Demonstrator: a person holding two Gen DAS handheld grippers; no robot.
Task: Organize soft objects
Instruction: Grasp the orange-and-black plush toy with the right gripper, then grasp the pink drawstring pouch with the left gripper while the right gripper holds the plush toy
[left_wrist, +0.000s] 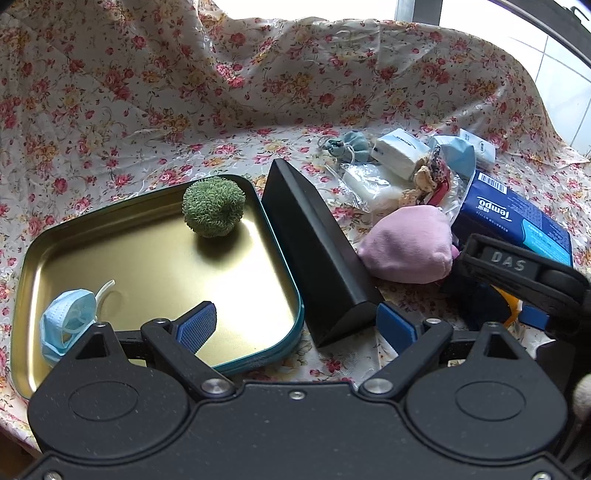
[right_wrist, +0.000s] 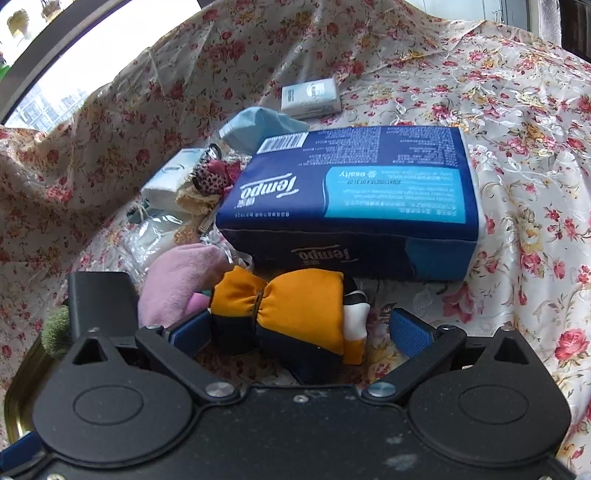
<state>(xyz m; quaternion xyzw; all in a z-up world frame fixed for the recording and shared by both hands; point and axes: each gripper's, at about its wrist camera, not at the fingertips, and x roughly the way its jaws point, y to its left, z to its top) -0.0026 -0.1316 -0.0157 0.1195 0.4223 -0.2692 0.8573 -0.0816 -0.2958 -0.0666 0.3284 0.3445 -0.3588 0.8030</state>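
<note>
Two soft items, green ball (left_wrist: 213, 206) and face mask (left_wrist: 68, 325), lie inside the tray (left_wrist: 110, 236); beside it, the right gripper (right_wrist: 301, 330) straddles the orange plush (right_wrist: 295, 314), jaws spread; left gripper (left_wrist: 295, 325) spread, empty.

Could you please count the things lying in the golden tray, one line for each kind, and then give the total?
In the golden tray:
Green fuzzy ball: 1
Blue face mask: 1
Total: 2
</note>
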